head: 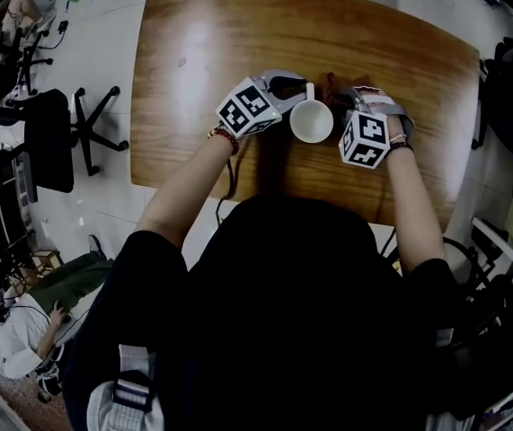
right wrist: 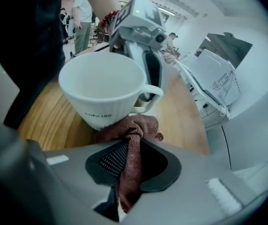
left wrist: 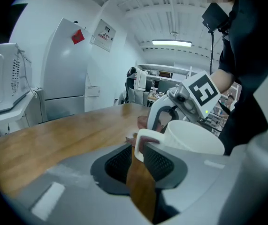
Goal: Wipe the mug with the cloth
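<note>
The broad brown wooden table (head: 202,61) fills the upper half of the head view. The white ceramic mug (head: 312,121) stands upright on it at centre, between the two grippers. The left gripper (left wrist: 141,148) comes in from the mug's left, its jaws parted either side of the loop handle (left wrist: 141,137), seemingly without pinching it, though the wide lens makes contact hard to judge. The right gripper (right wrist: 130,146) is clamped on the bunched reddish-brown cloth (right wrist: 131,125). The cloth's wad touches the mug's lower outer wall just ahead of those jaws, so the wipe likely starts there.
</note>
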